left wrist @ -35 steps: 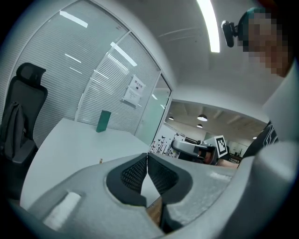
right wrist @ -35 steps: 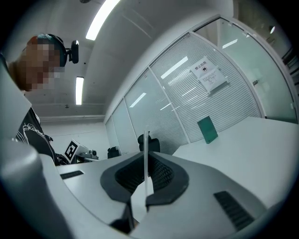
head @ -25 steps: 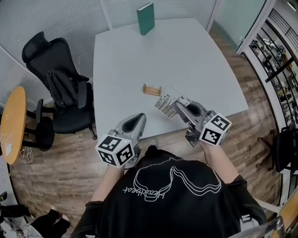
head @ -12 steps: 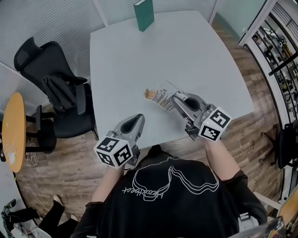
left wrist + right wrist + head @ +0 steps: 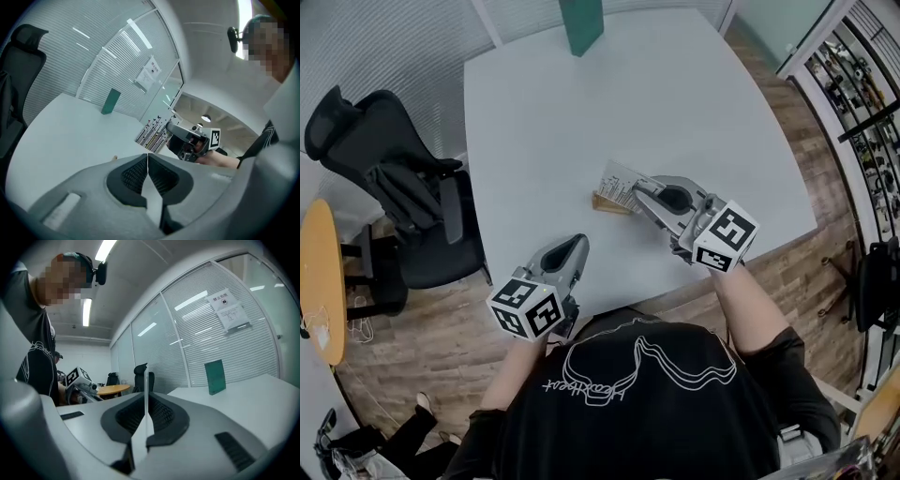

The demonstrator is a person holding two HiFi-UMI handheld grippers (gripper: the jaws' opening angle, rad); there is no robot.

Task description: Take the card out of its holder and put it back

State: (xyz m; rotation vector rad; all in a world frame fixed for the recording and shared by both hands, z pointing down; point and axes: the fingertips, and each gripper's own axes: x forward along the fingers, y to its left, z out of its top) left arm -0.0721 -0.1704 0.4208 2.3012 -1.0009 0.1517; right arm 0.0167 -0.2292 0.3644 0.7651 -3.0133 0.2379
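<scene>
A white card [image 5: 619, 181] printed with dark stripes is pinched by its edge in my right gripper [image 5: 636, 187], which is shut on it. The card hangs tilted right over the small wooden holder [image 5: 607, 203] on the grey table [image 5: 544, 122]; I cannot tell whether its lower edge touches the slot. In the right gripper view the card [image 5: 146, 390] shows edge-on between the pads. My left gripper [image 5: 578, 241] is shut on nothing, low near the table's front edge. From the left gripper view [image 5: 148, 161] the card [image 5: 152, 133] and the right gripper [image 5: 180, 129] show ahead.
A green book [image 5: 581, 23] stands upright at the table's far edge, also the green book [image 5: 215, 376] in the right gripper view. A black office chair [image 5: 389, 187] sits left of the table, and a round wooden table [image 5: 321, 272] lies farther left. Shelving [image 5: 862, 122] lines the right wall.
My right gripper has carried the card left and away from the person, from beside the holder to right over it. The left gripper has stayed where it was, still shut.
</scene>
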